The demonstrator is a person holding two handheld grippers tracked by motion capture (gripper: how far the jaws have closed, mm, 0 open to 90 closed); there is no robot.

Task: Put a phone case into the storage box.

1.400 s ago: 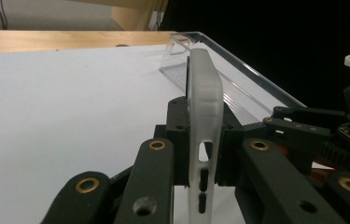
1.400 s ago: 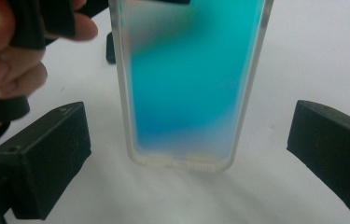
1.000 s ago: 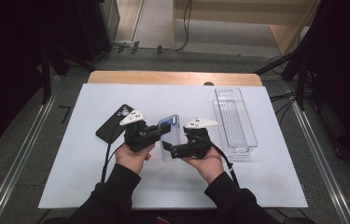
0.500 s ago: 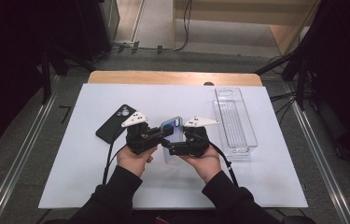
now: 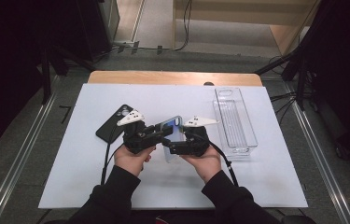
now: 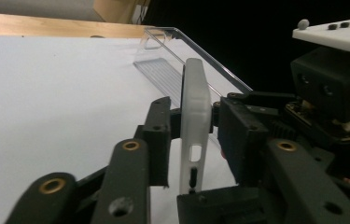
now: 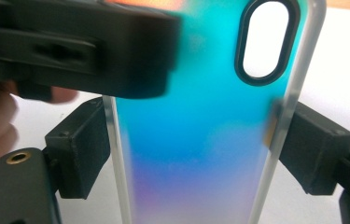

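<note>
Two grippers meet over the middle of the white mat (image 5: 93, 186), each in one of the person's hands, with a phone case (image 5: 172, 133) held up between them. The right gripper (image 5: 175, 147) pinches the case across its width: in the right gripper view its two black pads press on the frosted long edges of the case (image 7: 196, 140), one on each side, and the blue-to-violet back with its oval camera hole faces the lens. Its jaws have just been closing a little onto the case. The left gripper (image 5: 161, 133) reaches in from the other side; in the left gripper view the case (image 6: 195, 121) stands edge-on and upright between its jaws. The left pad lies close against one face and the right pad stands just beside the other, but whether either presses on the case I cannot tell. The left jaws have just been opening with the case between them. In the right gripper view one left jaw crosses the upper part of the case as a dark blurred bar. On the mat to the left of the hands lies a black phone (image 5: 114, 123), face down and partly under the left gripper's grey plate. To the right lies a clear tray (image 5: 235, 119), lengthwise and near the right gripper but apart from it.
</note>
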